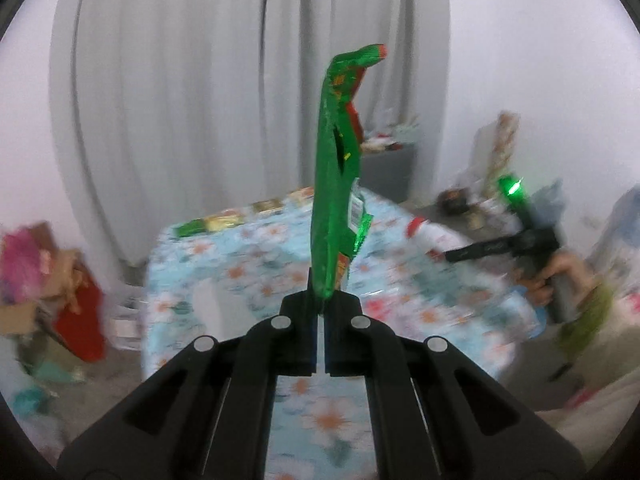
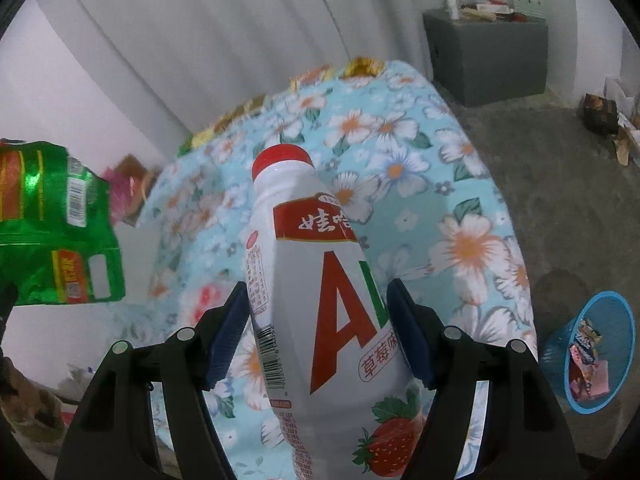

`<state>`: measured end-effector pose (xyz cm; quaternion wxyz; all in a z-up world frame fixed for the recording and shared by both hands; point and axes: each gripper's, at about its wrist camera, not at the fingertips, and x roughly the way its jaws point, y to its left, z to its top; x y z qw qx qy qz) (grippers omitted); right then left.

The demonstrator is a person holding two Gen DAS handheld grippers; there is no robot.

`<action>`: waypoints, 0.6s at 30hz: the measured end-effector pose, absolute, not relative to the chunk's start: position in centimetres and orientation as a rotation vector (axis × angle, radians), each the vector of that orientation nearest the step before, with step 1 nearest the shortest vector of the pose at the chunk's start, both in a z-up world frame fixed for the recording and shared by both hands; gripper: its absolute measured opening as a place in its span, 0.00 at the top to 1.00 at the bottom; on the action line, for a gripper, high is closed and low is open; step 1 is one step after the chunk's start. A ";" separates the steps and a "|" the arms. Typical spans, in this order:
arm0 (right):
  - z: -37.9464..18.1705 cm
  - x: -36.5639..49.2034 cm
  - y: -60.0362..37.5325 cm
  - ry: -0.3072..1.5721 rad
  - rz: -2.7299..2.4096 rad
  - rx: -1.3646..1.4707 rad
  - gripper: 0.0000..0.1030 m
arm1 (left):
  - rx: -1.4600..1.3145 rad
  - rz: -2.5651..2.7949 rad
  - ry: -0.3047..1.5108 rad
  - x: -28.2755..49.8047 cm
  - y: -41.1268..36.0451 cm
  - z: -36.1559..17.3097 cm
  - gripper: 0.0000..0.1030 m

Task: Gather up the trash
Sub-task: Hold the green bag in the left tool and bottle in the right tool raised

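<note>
- Two grippers, and both are carrying trash over the floral-cloth bench point(image 2: 472, 184), which I'm using as the landmark for everything.
- Left gripper point(image 1: 321, 300) has its fingers clenched tight on the bottom edge of a green snack wrapper point(image 1: 334, 168). The wrapper is sticking straight up, edge-on to the camera, with its top curling over, above the near part of the bench.
- Right gripper point(image 2: 316, 320) is grasping a white drink bottle point(image 2: 320, 280) with a red cap and a strawberry on the label. The blue finger pads point(image 2: 228, 332) are pressing on both sides of its body, and it's pointing cap-first out over the bench.
- In the left view, the right gripper point(image 1: 460, 256) and the hand holding it point(image 1: 556, 280) are showing off the bench's right edge, pretty blurred.
- Blue basket point(image 2: 616, 308) is sitting on the floor to the right of the bench, with some wrappers already lying in it.
- Grey cabinet point(image 2: 484, 56) is standing beyond the bench's far right corner, with clutter on top.
- Few more wrappers point(image 1: 228, 220) are lying along the bench's far edge by the white curtain point(image 1: 180, 100).
</note>
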<state>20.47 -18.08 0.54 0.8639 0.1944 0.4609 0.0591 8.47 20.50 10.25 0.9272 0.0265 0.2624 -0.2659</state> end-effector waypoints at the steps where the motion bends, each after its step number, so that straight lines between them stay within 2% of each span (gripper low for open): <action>1: 0.9 20.1 -18.4 0.950 0.124 0.415 0.34 | 0.005 -0.598 0.554 8.6 20.9 10.9 1.00; 5: 2.8 17.7 -20.0 0.868 0.121 0.436 0.34 | -0.242 -0.886 0.685 11.1 22.9 11.8 1.00; 8: 4.3 15.7 -21.4 0.812 0.103 0.447 0.34 | -0.293 -1.027 0.797 13.3 22.7 10.4 1.00; 15: 5.5 12.4 -21.3 0.807 0.103 0.408 0.34 | -0.243 -1.005 1.165 19.8 19.2 0.7 0.99; 18: 5.4 12.2 -19.6 0.822 0.143 0.376 0.34 | -0.191 -0.926 1.255 22.2 18.0 -3.3 0.98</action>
